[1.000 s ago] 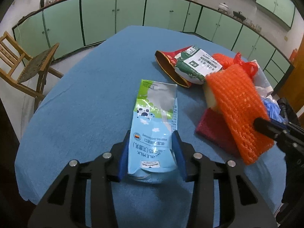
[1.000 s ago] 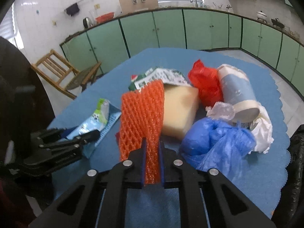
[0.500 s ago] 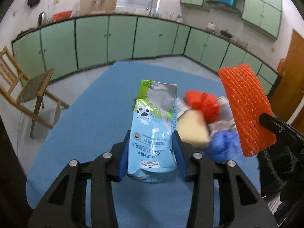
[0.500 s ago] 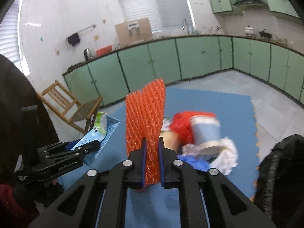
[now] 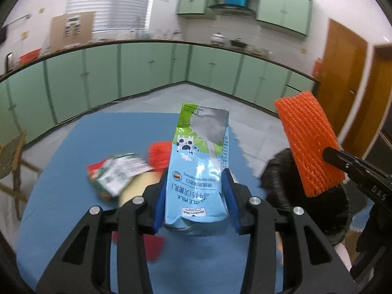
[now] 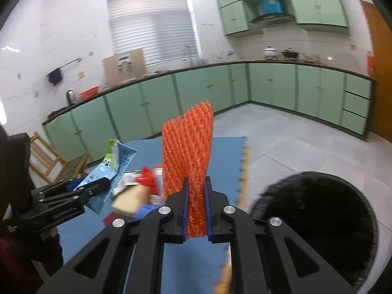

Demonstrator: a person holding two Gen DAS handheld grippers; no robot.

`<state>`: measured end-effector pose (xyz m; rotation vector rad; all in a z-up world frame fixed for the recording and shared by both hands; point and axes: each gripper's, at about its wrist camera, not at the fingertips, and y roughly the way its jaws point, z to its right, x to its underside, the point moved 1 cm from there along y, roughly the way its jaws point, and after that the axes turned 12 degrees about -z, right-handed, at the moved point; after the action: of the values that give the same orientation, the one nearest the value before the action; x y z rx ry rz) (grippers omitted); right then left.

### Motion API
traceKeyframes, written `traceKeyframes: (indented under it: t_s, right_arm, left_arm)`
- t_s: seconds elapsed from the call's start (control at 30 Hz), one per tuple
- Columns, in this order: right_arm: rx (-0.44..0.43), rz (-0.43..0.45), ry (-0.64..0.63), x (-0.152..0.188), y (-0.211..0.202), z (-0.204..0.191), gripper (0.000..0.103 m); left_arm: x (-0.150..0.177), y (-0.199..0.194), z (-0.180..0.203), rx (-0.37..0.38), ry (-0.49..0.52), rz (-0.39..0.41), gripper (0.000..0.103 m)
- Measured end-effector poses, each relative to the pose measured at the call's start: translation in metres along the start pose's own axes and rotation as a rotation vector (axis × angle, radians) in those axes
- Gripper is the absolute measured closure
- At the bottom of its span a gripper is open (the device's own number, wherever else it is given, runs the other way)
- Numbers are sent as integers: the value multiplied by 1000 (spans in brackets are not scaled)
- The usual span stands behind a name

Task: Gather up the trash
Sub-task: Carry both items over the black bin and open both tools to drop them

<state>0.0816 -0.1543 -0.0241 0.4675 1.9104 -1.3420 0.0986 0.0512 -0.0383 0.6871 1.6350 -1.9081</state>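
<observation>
Green cabinets line the far kitchen walls behind a blue-covered table (image 5: pixel 73 147). Above its near edge, the left gripper (image 5: pixel 194 204) has its fingers clamped on a flattened blue milk carton (image 5: pixel 198 161). To the right, the right gripper (image 6: pixel 196 207) has its fingers pinched nearly together on an orange foam net (image 6: pixel 187 152). Remaining trash (image 5: pixel 117 174) lies blurred on the table; a black bag (image 6: pixel 318 223) gapes at right.

A home kitchen: green base cabinets (image 6: pixel 210 90), wall cupboards (image 6: pixel 316 2), range hood (image 6: pixel 270 17), worktop pots (image 6: pixel 269 51).
</observation>
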Motion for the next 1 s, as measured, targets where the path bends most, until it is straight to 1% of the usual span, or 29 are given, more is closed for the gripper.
traceKeyframes:
  t_s: [0.13,0.2,0.33,0.47,0.6,0.8,0.87,1.0]
  right_arm:
    - [86,4,49,14,-16,41,92]
    - [111,2,72,16,-21,55,92]
    - [173,-11,115,32,-30,89,92]
    - [215,-31,174,46,-31,120,92]
    - [248,-49,235,62,-31,148,92]
    - [296,-91,289,84,-24,181,92]
    - [304,-107,313,93,-22,191,92]
    - [316,-133,348,105,-16,206,90]
  left_arm:
    - [-5,17,44,59,57,-6,63]
    - [-5,25,64,86,84,-11,63]
    - [-6,40,99,139,137,-25,63]
    - [-8,63,138,181,191,-44,63]
    - [-7,92,175,226,230,-79,63]
    - [-1,137,221,242,282,-126,63]
    - [3,150,231,247,290,-149,63]
    - [8,172,240,250,305,-195,62]
